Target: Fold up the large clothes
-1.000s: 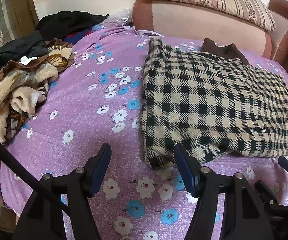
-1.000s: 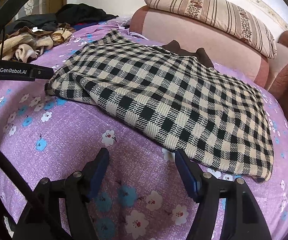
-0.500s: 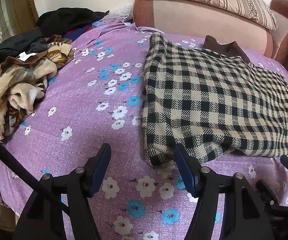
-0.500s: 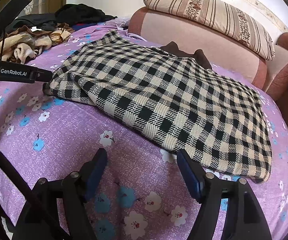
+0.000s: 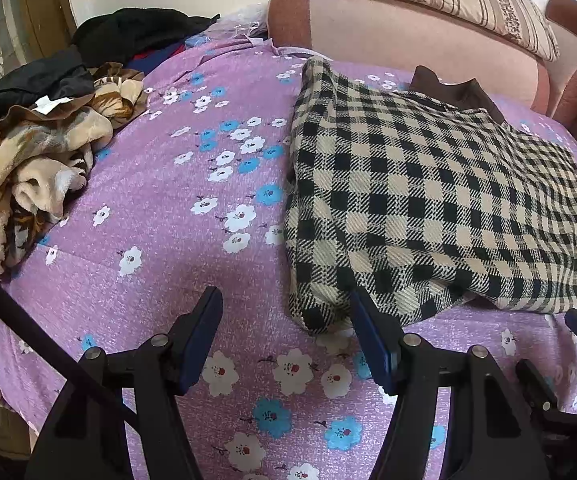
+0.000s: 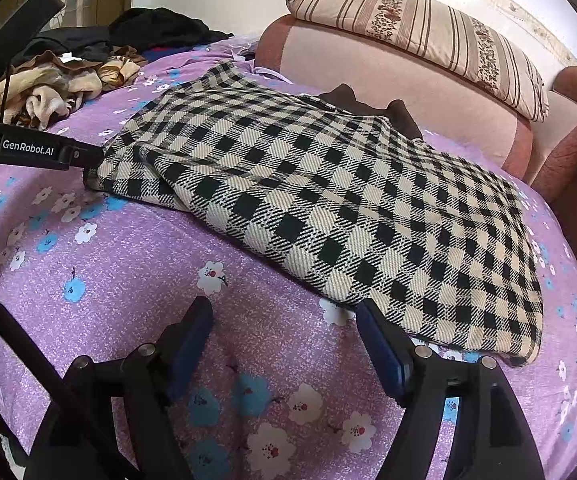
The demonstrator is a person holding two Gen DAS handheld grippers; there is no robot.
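Widening lately, right hand-held gripper (image 6: 284, 320) gapes empty beside folded checked garment (image 6: 328, 208)'s near edge; left hand-held gripper (image 5: 286, 308) likewise spread.

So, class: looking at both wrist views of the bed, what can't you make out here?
- Brown garment: mostly hidden under the checked coat, both views.
- Coat's underside and inner folds: covered by its top layer.
- Clothes pile: cut off by the left view's edge.
- Dark heap: too far to identify.
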